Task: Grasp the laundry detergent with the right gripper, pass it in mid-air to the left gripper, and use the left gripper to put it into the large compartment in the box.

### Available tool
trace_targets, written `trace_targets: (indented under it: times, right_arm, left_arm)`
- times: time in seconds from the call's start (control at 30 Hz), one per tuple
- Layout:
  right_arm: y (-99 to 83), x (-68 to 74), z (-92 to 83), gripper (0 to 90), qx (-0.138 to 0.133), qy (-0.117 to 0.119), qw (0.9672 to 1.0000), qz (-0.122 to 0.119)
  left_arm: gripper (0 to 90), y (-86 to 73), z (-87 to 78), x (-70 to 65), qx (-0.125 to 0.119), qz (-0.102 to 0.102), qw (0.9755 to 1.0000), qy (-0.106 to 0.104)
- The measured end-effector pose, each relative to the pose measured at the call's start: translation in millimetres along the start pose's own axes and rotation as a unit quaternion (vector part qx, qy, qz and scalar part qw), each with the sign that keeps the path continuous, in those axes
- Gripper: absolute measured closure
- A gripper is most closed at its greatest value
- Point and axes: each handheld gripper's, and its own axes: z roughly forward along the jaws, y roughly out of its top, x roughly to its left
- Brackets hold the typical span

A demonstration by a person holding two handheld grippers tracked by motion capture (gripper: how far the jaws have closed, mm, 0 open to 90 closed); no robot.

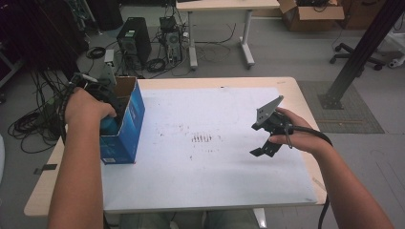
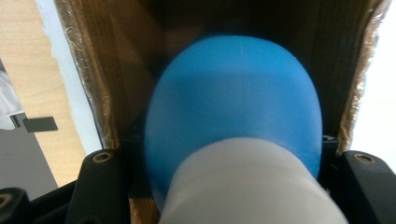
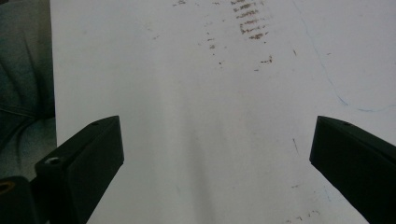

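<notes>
So the right gripper point(image 1: 267, 138) hovers over the white sheet point(image 1: 205, 157), well right of the blue box point(image 1: 125, 125), jaws spread wide with nothing between them. The left gripper point(image 1: 102, 102) pokes down into the box's open top, jaws clamped either side of a blue-and-white rounded object point(image 2: 233, 135) inside the cardboard walls. Past the box, cables on the floor point(image 1: 157, 64).

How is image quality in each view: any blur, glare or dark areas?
High view: evenly lit, sharp, the far left corner dark. Left gripper view: the blue bulb sits very close and soft, the box interior dark, bright washout at the right edge. Right gripper view: the white sheet is bright, with a faint soft shadow down the middle.
</notes>
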Motion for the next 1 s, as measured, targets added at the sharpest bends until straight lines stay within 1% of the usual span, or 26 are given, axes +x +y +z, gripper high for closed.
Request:
trace_targets:
  times: [0.57,0.63,0.93,1.0]
  right_arm:
    - [-1.0,-0.9,2.7,3.0,0.001,0.001,1.0000,0.003]
    - [-1.2,-0.8,3.2,3.0,0.000,0.000,1.0000,0.003]
    - [-2.2,-0.9,6.3,3.1,0.000,0.002,1.0000,0.005]
    - [-1.5,-0.9,6.2,3.0,0.001,0.002,1.0000,0.004]
  left_arm:
    - [38.1,4.1,15.2,2.6,0.008,0.002,1.0000,0.000]
    - [38.1,4.2,15.7,3.1,0.005,0.001,1.0000,-0.001]
    - [38.0,4.2,17.1,4.1,0.005,0.004,1.0000,-0.003]
    - [37.9,4.0,16.9,4.6,-0.001,0.006,1.0000,-0.004]
